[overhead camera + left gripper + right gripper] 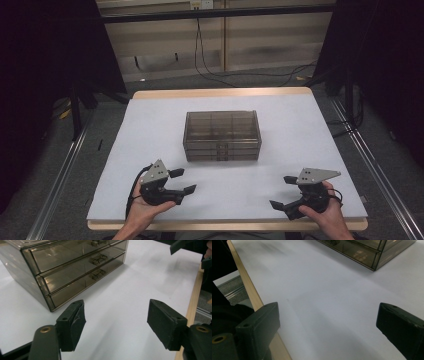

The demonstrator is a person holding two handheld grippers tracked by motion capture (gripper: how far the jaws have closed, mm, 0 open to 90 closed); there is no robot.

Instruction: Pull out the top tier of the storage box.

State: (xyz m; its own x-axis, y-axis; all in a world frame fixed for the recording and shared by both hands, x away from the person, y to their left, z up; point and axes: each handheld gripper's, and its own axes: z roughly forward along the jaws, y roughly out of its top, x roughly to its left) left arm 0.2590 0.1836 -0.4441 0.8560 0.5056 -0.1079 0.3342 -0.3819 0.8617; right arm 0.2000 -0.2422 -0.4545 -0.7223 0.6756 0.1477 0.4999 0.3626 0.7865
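Plastic drawer box (222, 135) looks rigid, light, slippery; I would pull its small handles (99, 259). Left gripper (181, 181) and right gripper (283, 192) stand wide open, holding nothing.

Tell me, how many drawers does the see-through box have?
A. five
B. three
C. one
B: the box shows three drawer fronts stacked one above another, each with its own small handle in the middle.

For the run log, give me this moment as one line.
left gripper: open, empty | right gripper: open, empty | drawer box: mid-table, drawers shut, untouched
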